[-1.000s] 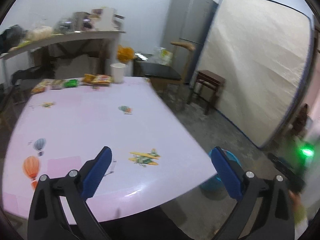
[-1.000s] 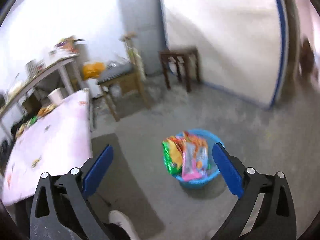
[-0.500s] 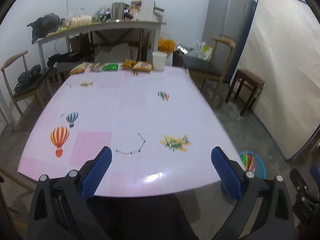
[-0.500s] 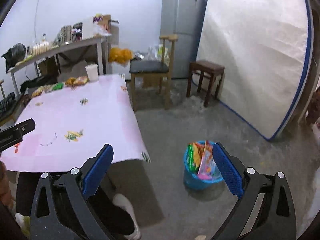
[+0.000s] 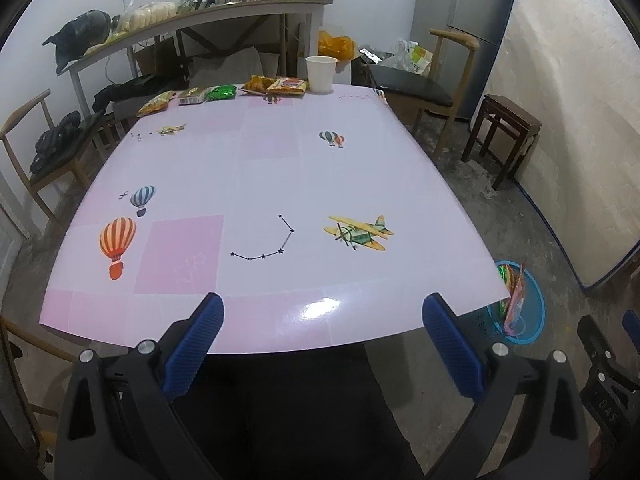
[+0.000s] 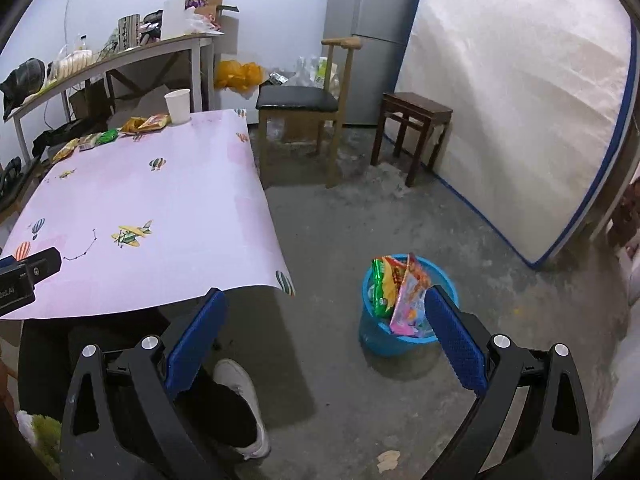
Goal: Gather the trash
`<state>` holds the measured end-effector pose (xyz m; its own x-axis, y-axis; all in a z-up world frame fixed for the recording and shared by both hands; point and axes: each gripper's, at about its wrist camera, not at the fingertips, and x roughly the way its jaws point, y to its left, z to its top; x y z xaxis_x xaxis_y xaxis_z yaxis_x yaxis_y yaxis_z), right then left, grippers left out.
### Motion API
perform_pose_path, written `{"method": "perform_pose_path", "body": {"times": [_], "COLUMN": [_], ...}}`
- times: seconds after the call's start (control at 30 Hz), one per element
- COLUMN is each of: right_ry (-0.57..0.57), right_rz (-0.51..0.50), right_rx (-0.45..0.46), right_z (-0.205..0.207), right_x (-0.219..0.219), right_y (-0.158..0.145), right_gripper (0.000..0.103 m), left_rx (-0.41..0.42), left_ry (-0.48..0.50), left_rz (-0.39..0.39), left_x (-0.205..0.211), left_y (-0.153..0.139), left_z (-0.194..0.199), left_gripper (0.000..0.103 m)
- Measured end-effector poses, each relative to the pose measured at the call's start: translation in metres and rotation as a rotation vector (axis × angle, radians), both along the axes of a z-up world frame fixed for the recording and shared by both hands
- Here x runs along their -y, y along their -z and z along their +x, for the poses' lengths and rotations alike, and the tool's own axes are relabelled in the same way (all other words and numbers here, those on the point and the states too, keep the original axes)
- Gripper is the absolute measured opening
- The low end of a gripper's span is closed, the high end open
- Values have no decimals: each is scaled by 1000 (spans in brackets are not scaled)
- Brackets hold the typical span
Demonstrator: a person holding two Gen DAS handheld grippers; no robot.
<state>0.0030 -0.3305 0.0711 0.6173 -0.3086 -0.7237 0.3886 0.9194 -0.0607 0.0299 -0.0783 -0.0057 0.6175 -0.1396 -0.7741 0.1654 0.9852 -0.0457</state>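
Note:
Several snack wrappers (image 5: 224, 93) lie in a row along the far edge of the pink table (image 5: 260, 168), next to a white paper cup (image 5: 321, 74); they also show in the right wrist view (image 6: 108, 136). A blue bin (image 6: 372, 332) with wrappers (image 6: 400, 292) in it stands on the floor right of the table; it shows in the left wrist view too (image 5: 532, 312). My left gripper (image 5: 322, 326) is open and empty over the table's near edge. My right gripper (image 6: 324, 318) is open and empty above the floor, near the bin.
A wooden chair (image 6: 304, 108), a dark stool (image 6: 416, 120), a grey fridge (image 6: 372, 32) and a leaning mattress (image 6: 512, 100) stand right of the table. A cluttered shelf (image 5: 192, 16) runs behind it. Another chair (image 5: 44, 148) stands at the left.
Both grippers have swung left and settled; the left now faces the whole table. The right view now takes in the table as well as the bin. Both stayed open.

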Motion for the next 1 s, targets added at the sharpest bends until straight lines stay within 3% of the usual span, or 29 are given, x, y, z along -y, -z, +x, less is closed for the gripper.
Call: {"method": "perform_pose_path", "body": {"times": [1.0], "right_ry": [15], "right_rz": [9], "right_rx": [-22], "right_z": [-13], "right_x": [8], "right_y": [-4], "right_gripper": [95], "left_rx": [2], "left_ry": [-5], "left_rz": [30], "left_x": [0], "left_y": [-4], "left_z": [-3], "left_gripper": [97]}}
